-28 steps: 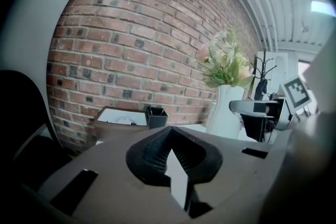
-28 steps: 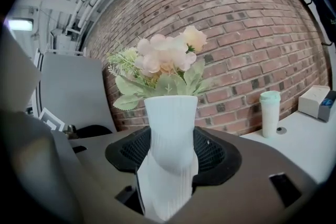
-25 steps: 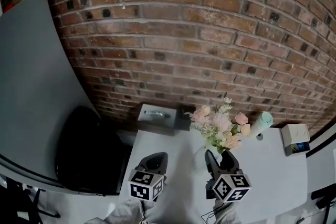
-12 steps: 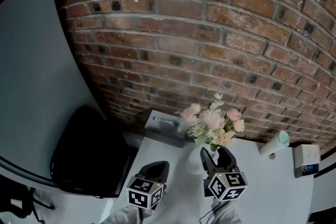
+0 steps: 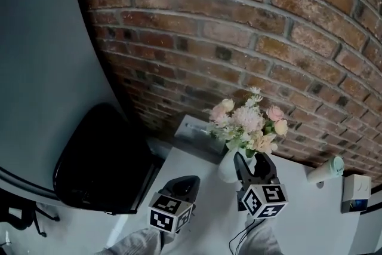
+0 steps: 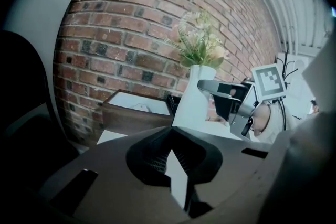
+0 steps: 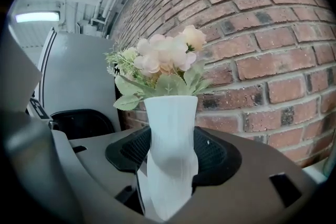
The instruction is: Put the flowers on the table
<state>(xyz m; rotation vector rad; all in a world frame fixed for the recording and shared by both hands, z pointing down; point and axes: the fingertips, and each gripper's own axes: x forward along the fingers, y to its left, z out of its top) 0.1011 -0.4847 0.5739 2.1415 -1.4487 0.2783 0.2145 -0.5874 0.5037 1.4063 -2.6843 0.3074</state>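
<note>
Red-brown brick wall (image 5: 250, 39) fills the background behind a white bench (image 5: 298, 212). The flowers (image 5: 248, 125), a bunch of pale pink, cream and white blooms with green leaves, stand upright in a white ribbed vase (image 5: 227, 168) near the back edge of the bench, close to the wall.

The right tool (image 5: 254, 163) is clenched on the vase. Its own view shows the two dark jaws pressed against either side of the vase body, below the leaves. Whether the base of the vase touches the bench or hangs just above it cannot be told, because the tools hide it.

The left tool (image 5: 181, 186) sits to the left of the vase, apart from it. Its jaws are drawn together at the tips with nothing between them, and only a sliver of white bench shows behind the tips.

Just behind and left of the vase, a brown box (image 5: 196, 131) with a white top stands against the wall. A black chair (image 5: 101, 161) stands off the bench's left end, in front of a grey panel (image 5: 42, 68). To the right, well apart from the flowers, a pale green cylinder (image 5: 326, 171) lies on the bench. A small white carton (image 5: 356, 190) sits beyond it near the right edge.
</note>
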